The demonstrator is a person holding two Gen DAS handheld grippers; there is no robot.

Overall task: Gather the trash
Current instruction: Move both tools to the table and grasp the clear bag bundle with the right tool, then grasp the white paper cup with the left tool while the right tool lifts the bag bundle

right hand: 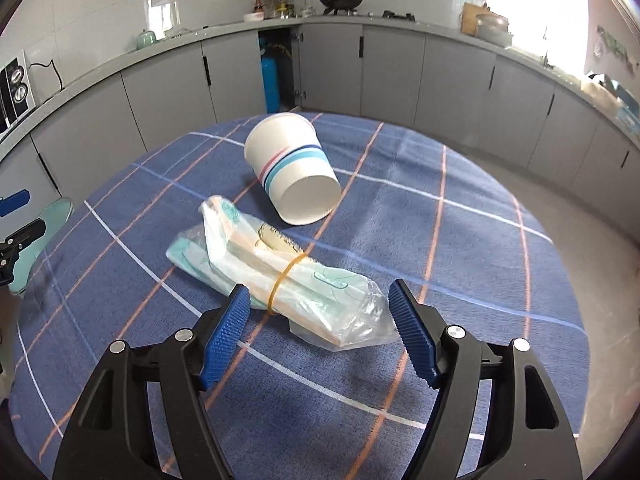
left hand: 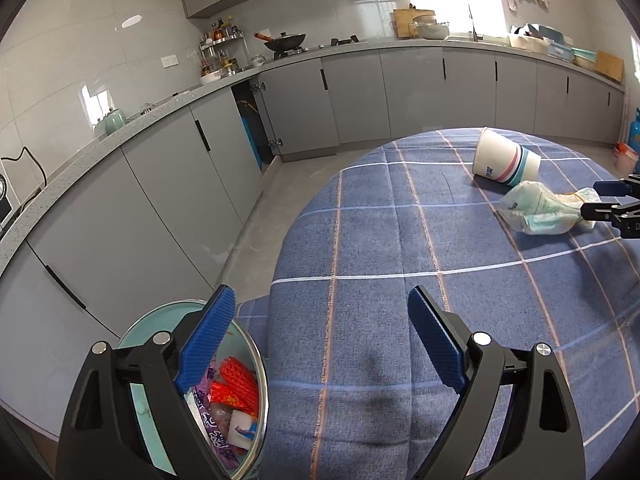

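Tablecloth (right hand: pixel 460 248) in blue plaid carries two leftovers, a tipped paper cup (right hand: pixel 294 174) and, just nearer, a banded plastic packet (right hand: pixel 280 276); the bin (left hand: pixel 256 364) beside the table already holds wrappers. Right gripper (right hand: pixel 320 300) straddles the packet's near end, jaws wide and not pressing, so closing on it looks next. Left gripper (left hand: pixel 320 320) hangs wide and empty at the table edge above the bin.

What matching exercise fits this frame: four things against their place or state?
Things:
1. paper cup
2. plastic bag
3. trash bin
4. left gripper

Place or state:
A. beside the table, wrappers inside
B. open, nothing between its fingers
C. on its side on the tablecloth
D. bound with a rubber band, just ahead of the right gripper

Pairs: 1-C, 2-D, 3-A, 4-B
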